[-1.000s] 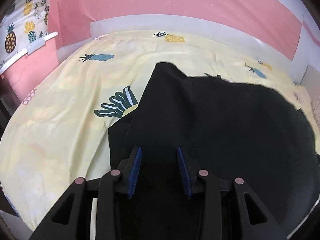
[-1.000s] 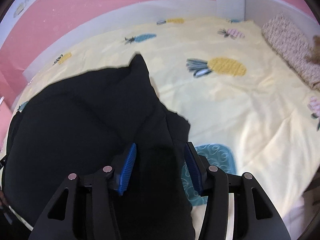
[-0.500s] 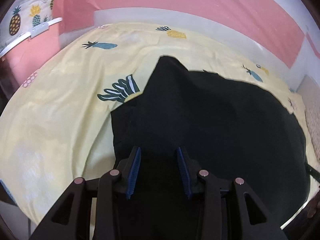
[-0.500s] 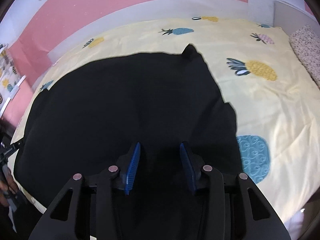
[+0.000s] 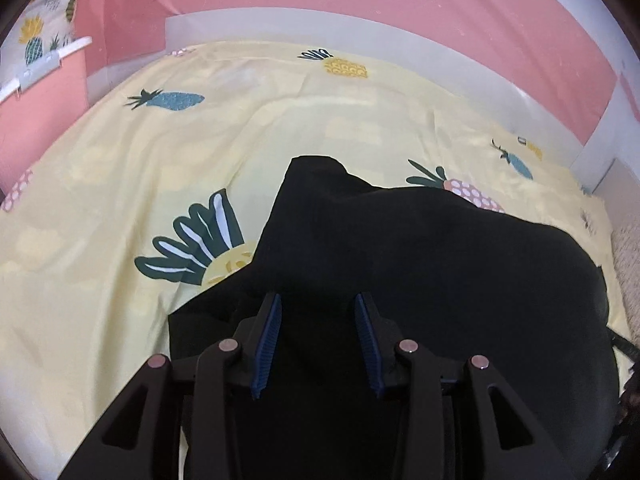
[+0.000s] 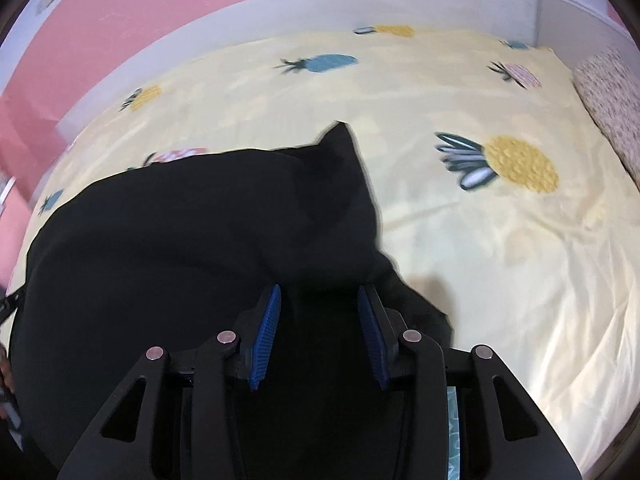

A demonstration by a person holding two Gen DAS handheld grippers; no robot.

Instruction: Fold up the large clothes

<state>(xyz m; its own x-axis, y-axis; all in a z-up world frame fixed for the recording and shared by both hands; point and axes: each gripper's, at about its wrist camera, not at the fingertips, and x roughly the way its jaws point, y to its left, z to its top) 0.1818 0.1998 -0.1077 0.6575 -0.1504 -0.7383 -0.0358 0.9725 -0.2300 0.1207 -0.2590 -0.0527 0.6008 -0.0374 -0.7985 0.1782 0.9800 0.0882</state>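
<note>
Left wrist view: the black garment is lying on the yellow pineapple-print bedsheet, filling the centre and lower right of the frame; the left gripper is sitting at bottom centre with black cloth showing between and below its blue pads; the jaws are standing moderately apart; whether cloth is actually pinched, I cannot tell, since everything between them is uniformly black; a pointed corner of the garment is reaching up to frame centre, just beside a dark-leaved pineapple print at centre left.

Right wrist view: the same garment is occupying the centre and lower left; the right gripper is at bottom centre, its jaws likewise set at a medium gap over black fabric, grip undeterminable; a peak of cloth is rising to upper centre; bare bedsheet is spreading across the right half; this view is slightly blurred.

Surroundings: a pink wall is running across the top of the frame; a speckled pillow is lying at the right edge; no containers are visible.
</note>
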